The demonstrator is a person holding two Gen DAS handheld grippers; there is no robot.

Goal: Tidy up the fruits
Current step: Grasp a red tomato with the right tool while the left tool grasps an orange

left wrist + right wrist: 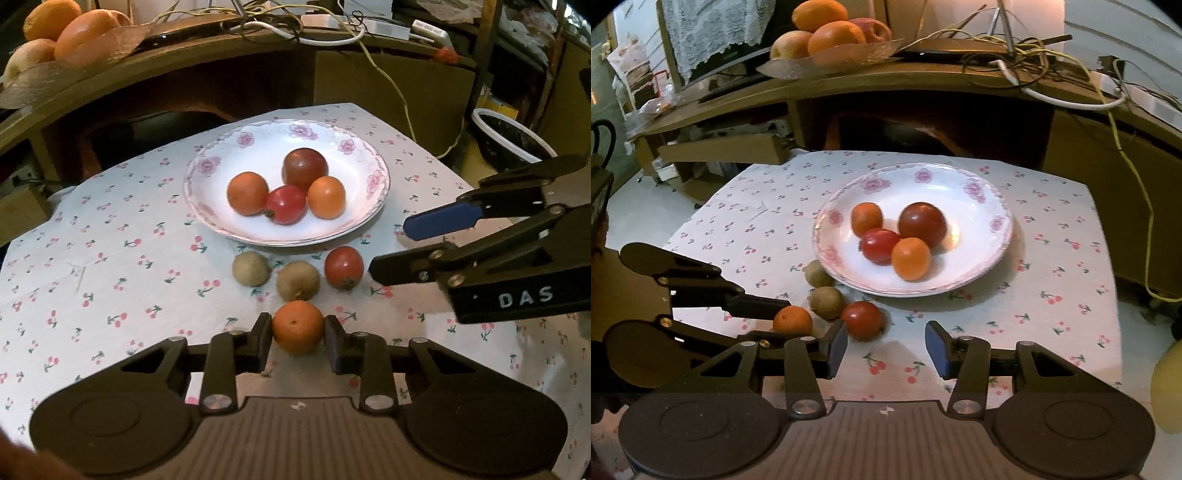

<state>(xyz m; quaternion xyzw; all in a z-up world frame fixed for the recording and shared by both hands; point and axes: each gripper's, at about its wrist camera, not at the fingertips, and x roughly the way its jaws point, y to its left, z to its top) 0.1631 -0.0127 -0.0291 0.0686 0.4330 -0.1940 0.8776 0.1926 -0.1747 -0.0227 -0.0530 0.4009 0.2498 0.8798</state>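
Cherry-print tablecloth, left gripper clamping orange

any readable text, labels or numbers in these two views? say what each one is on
"DAS": white letters on the black body of the right gripper, seen in the left wrist view.
Box on the back desk: any print is too blurred to read.
Nothing else readable: the plate and the tablecloth carry only flower and cherry patterns.
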